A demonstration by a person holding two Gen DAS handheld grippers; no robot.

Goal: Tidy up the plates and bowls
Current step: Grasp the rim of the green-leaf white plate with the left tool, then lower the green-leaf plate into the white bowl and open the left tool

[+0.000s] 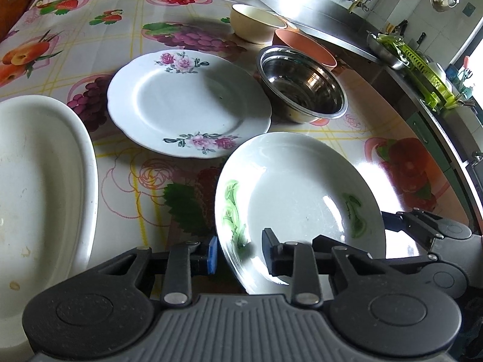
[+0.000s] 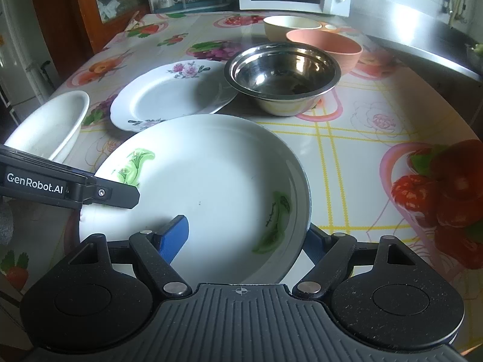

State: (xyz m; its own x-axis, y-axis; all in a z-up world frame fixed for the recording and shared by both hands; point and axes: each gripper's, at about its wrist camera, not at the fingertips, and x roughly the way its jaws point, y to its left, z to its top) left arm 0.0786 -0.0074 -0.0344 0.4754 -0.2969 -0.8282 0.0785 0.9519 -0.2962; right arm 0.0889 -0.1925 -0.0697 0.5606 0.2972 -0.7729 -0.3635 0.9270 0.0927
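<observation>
Plates and bowls: they sit spread out on the fruit-print table (image 2: 347, 150), and you need to group them.
Green-leaf plate (image 1: 295, 187): it is the dish closest to you, and both claws are on it.
Left claw (image 1: 240, 252): you have it pinched tight on the plate's near-left rim, one finger under the edge and one finger inside the dish.
Right claw (image 2: 244, 238): its jaws straddle the near-right rim, blue pad inside and the other pad outside. There looks to be a gap at the inner pad, so I judge it is not squeezing yet.
Plate tilt: the left side looks a bit lifted in the left wrist view, but I cannot tell for sure.
Rose plate (image 1: 187, 102): it lies just beyond the green-leaf plate, farther from you and a little to the left. Your left claw is the nearer one to it.
Which way to go: I think the held plate should travel forward and left to land on the rose plate.
Steel bowl (image 2: 283, 75): it touches or nearly touches the rose plate's right edge, so keep clear of it.
Other bowls: the pink bowl (image 2: 329, 45) and cream bowl (image 2: 289, 25) wait behind it.
White oval dish (image 1: 39, 181): it sits far left.
</observation>
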